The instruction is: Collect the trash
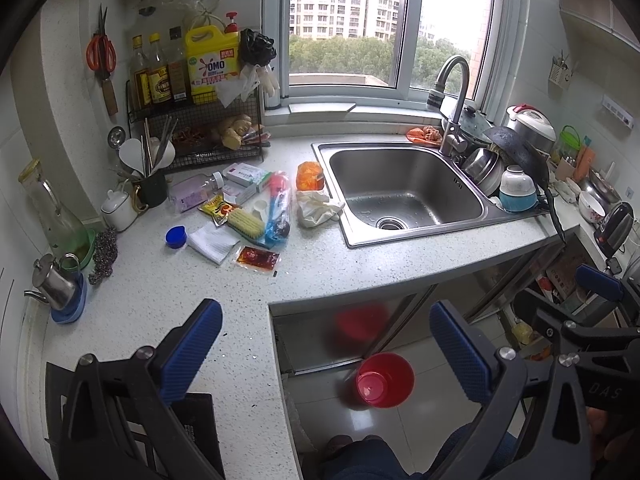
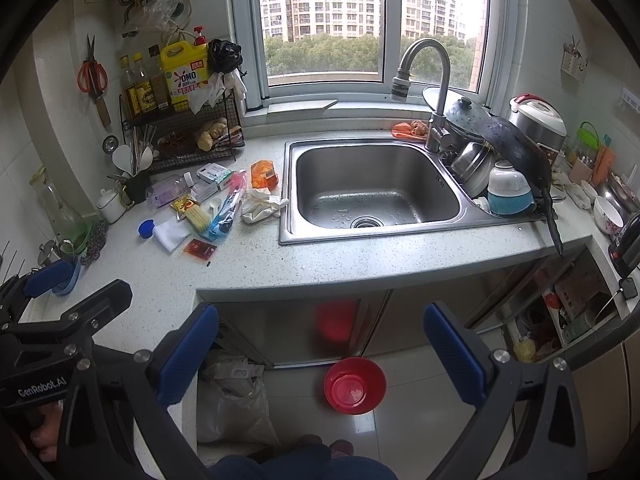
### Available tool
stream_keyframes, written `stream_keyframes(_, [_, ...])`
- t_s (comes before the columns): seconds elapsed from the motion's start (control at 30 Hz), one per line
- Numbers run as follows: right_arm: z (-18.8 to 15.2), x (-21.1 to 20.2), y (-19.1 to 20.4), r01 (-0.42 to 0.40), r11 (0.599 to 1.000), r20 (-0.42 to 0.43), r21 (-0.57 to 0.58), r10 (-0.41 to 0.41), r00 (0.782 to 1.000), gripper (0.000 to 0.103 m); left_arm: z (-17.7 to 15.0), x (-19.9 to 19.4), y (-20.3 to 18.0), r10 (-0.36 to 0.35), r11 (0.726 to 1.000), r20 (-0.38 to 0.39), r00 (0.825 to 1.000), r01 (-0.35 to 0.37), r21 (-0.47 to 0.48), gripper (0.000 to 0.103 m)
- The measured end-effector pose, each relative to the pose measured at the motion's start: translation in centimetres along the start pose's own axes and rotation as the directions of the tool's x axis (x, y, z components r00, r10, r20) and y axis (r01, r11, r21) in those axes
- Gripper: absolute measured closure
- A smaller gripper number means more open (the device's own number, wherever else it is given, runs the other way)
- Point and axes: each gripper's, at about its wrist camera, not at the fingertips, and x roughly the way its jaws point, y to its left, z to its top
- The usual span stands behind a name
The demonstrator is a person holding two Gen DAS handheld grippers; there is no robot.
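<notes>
A: What is on the left side of the counter (image 1: pixel 360 264)?

B: A heap of trash, left of the sink (image 1: pixel 404 192). There is a blue cap (image 1: pixel 176 236), a white napkin (image 1: pixel 212 242), a yellow packet (image 1: pixel 218 209) and a red sauce packet (image 1: pixel 257 258). A crumpled white glove (image 1: pixel 316 208) lies just beside the sink rim.

A: Where is the left gripper (image 1: pixel 326 354)?

B: Low in the frame, held back from the counter, pointing at the trash from far off. Its blue fingers (image 1: pixel 192 354) are wide apart and hold nothing.

A: And the right gripper (image 2: pixel 320 354)?

B: Also low, aimed at the sink. Its fingers are spread wide too, and empty. A hand (image 2: pixel 42 426) grips a handle at the lower left.

A: What is between them?

B: A red bucket (image 2: pixel 355 385) on the floor, at the bottom middle.
</notes>
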Motion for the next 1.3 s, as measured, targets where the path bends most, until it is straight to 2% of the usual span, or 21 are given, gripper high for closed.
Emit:
stream_keyframes(0.27, [-0.1, 0.2, 0.0, -0.012, 1.000, 0.000, -0.001, 0.012, 1.000, 0.000, 0.0, 0.0, 0.1, 0.002, 1.000, 0.001, 1.000, -0.002, -0.003, 0.000])
stream_keyframes(0.43, [0.3, 0.4, -0.2, -0.018, 1.000, 0.002, -0.004, 0.018, 1.000, 0.000, 0.3, 0.1, 0.0, -0.034, 0.999, 0.006, 0.999, 0.034, -0.019, 0.000])
stream_keyframes(0.67, [1.3, 1.4, -0.5, -0.031, 0.999, 0.004, -0.009, 0.031, 1.000, 0.000, 1.5, 1.2, 0.0, -0.005, 1.000, -0.019, 1.000, 0.005, -0.012, 0.000])
stream_keyframes(0.8, [2.4, 2.6, -0.2, -0.038, 0.998, 0.011, -0.041, 0.039, 0.999, 0.000, 2.6, 2.0, 1.5, 0.029, 0.997, -0.029, 0.999, -0.031, -0.064, 0.000])
stream_keyframes(0.97, [4.8, 5.1, 0.7, -0.102, 0.990, -0.011, -0.093, 0.102, 0.995, 0.000, 4.2, 3.3, 4.0, 0.038, 0.991, -0.064, 0.997, -0.046, -0.126, 0.000])
stream_keyframes(1.03, [6.1, 6.7, 1.4, -0.136, 0.984, -0.032, -0.114, 0.133, 0.991, 0.000, 4.9, 4.0, 5.0, 0.092, 0.984, -0.075, 0.993, -0.102, -0.143, 0.000])
stream_keyframes(1.1, [7.3, 8.2, 2.3, -0.171, 0.976, -0.054, -0.136, 0.165, 0.985, 0.000, 5.5, 5.1, 6.2, 0.127, 0.975, -0.108, 0.986, -0.144, -0.168, 0.000])
stream_keyframes(1.17, [8.6, 9.6, 3.5, -0.207, 0.964, -0.075, -0.167, 0.196, 0.978, 0.000, 6.0, 6.3, 7.6, 0.124, 0.967, -0.138, 0.983, -0.151, -0.205, 0.000])
stream_keyframes(1.3, [10.9, 12.2, 6.3, -0.263, 0.927, -0.121, -0.267, 0.238, 0.964, 0.000, 6.8, 8.7, 10.9, 0.157, 0.935, -0.174, 0.972, -0.204, -0.292, 0.000])
